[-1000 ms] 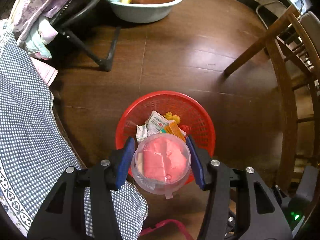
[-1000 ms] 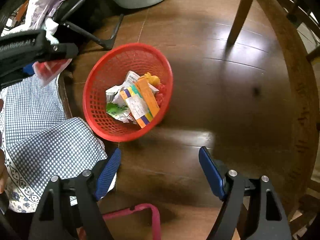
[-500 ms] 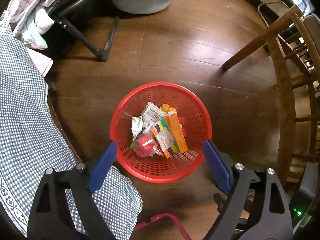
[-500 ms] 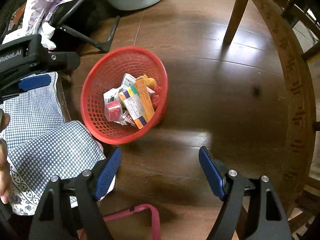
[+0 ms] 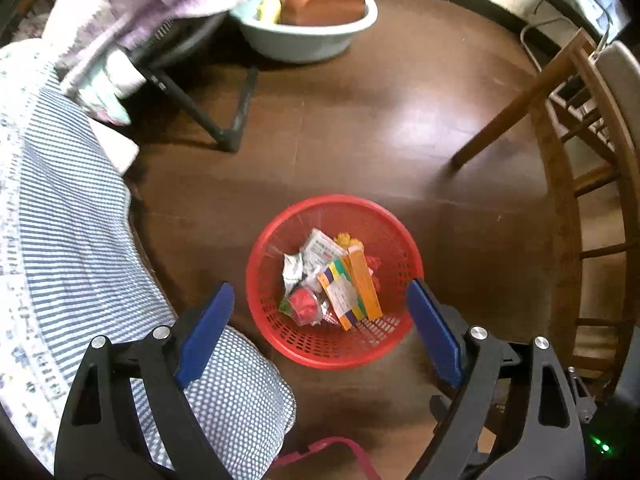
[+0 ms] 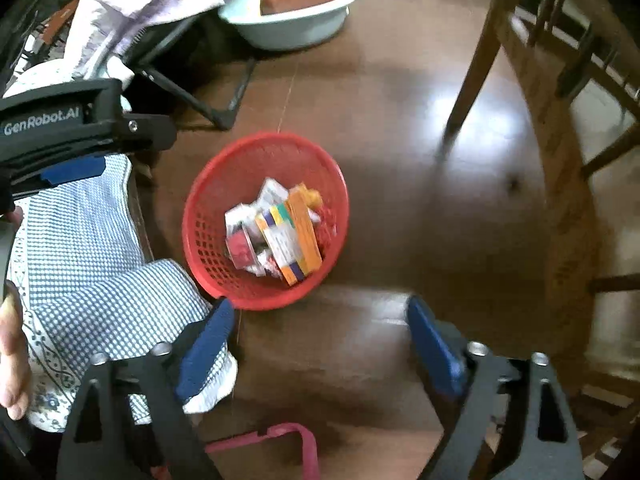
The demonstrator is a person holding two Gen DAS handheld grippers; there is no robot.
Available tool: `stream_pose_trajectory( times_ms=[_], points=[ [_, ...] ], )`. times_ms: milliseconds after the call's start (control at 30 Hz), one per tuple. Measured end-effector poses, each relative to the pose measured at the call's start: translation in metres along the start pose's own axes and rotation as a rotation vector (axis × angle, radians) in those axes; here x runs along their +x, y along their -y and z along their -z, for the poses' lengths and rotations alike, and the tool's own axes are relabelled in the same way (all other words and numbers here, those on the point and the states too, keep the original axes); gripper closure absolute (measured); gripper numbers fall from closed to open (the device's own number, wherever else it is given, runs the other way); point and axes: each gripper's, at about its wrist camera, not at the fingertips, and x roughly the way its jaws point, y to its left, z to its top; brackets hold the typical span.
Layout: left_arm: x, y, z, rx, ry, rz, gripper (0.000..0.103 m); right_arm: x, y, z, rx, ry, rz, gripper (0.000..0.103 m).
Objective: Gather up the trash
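A red mesh basket stands on the dark wood floor and holds the collected trash. In it are a clear plastic cup with red contents, an orange and yellow box and crumpled wrappers. My left gripper hangs above the basket, open, with nothing between its blue pads. The right wrist view shows the same basket, cup and box. My right gripper hovers over bare floor just in front of the basket; its jaws are opening and hold nothing. One left-gripper pad shows at the left.
A blue checked cloth covers the left side and reaches the basket. A pale green basin with a brown bowl sits at the back. A black stand leg, wooden chair legs, a pink strap and a hand surround the spot.
The left gripper opened and let go of the clear cup, which now lies in the basket. Both grippers have risen, so the basket looks smaller. The right jaws have widened a little.
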Motion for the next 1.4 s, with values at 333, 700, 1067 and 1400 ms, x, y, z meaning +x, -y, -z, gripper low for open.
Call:
stream_pose_trajectory(
  times_ms=[333,700,1067,1400],
  points=[
    [-0.117,0.005,0.032,-0.063,0.215,0.031,0.018,-0.076,-0.02,0.011,-0.091,0.147,-0.01,0.006],
    [-0.196,0.013,0.107,-0.093,0.378,-0.076,0.008,-0.134,-0.037,0.041,-0.181,0.247,-0.041,0.006],
    [-0.209,0.002,0.128,-0.133,0.405,-0.094,0.008,-0.147,-0.048,0.051,-0.217,0.257,-0.048,0.006],
    [-0.203,0.004,0.128,-0.117,0.397,-0.084,0.007,-0.143,-0.046,0.051,-0.207,0.246,-0.048,0.006]
  ],
)
